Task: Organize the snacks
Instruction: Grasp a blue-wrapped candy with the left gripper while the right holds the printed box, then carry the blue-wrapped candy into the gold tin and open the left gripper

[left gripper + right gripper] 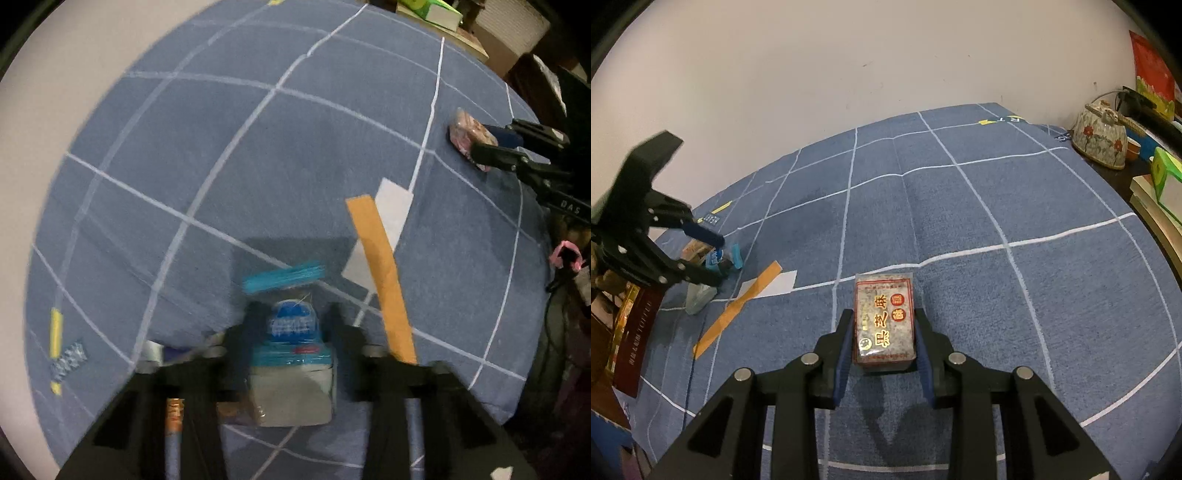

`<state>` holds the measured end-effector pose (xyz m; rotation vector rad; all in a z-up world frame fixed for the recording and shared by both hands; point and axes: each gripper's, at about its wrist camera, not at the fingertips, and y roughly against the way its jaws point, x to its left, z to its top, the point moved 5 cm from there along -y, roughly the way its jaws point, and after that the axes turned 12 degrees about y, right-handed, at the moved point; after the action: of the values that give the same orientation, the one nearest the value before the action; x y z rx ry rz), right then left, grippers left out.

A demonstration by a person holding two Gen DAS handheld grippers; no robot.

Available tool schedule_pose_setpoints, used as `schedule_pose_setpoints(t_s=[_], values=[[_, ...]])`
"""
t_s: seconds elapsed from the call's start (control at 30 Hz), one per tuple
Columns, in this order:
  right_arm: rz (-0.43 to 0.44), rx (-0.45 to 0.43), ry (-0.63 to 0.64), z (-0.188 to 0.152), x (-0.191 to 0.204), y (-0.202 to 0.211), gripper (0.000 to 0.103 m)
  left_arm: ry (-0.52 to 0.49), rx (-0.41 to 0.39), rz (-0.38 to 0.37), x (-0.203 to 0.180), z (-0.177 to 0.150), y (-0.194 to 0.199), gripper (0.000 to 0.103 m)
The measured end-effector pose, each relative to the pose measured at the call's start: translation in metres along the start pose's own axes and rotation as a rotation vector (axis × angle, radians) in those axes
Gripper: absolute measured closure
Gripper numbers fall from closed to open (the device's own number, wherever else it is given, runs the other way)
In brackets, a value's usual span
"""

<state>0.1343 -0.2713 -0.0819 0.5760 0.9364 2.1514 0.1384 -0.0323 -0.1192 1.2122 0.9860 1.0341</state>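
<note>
My left gripper (291,314) is shut on a blue-and-clear wrapped snack packet (293,332), held above the blue checked cloth (221,147); the same gripper (714,258) and packet (718,258) show at far left in the right wrist view. My right gripper (884,321) has its fingers on both sides of a black sesame snack pack (884,321) with red and gold print lying on the cloth (960,221); the blue pads touch or nearly touch its sides. It also shows in the left wrist view (471,136), with the right gripper (491,142) around it.
An orange tape strip (382,280) and a white paper patch (391,218) lie on the cloth. A floral teapot (1102,136), books and a green box (1165,177) stand at the right edge. A red booklet (637,332) lies at the left edge. A white wall is behind.
</note>
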Motion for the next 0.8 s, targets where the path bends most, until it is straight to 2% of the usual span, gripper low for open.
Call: schedule_pose_setpoints(t_s=[0.03, 0.13, 0.27, 0.37, 0.5, 0.67, 0.8], values=[[0.000, 0.000, 0.000, 0.000, 0.000, 0.000, 0.072, 0.021, -0.006, -0.013, 0.000, -0.001, -0.001, 0.078], [0.000, 0.000, 0.000, 0.000, 0.000, 0.000, 0.072, 0.097, -0.067, 0.032, 0.000, -0.003, 0.003, 0.079], [-0.003, 0.001, 0.004, 0.001, -0.001, 0.000, 0.072, 0.279, -0.195, 0.006, -0.006, -0.018, 0.029, 0.079], [-0.007, 0.002, 0.008, 0.001, 0.000, 0.000, 0.072, 0.411, -0.264, -0.040, -0.015, -0.041, 0.055, 0.079], [-0.015, 0.005, 0.017, 0.001, 0.001, -0.001, 0.072, 0.544, -0.323, -0.030, -0.030, -0.080, 0.085, 0.079], [-0.030, 0.009, 0.031, 0.001, 0.004, -0.001, 0.072, 0.685, -0.374, 0.076, -0.040, -0.129, 0.104, 0.079], [-0.040, 0.012, 0.040, 0.001, 0.006, -0.001, 0.072, 0.793, -0.392, 0.127, -0.034, -0.168, 0.116, 0.079]])
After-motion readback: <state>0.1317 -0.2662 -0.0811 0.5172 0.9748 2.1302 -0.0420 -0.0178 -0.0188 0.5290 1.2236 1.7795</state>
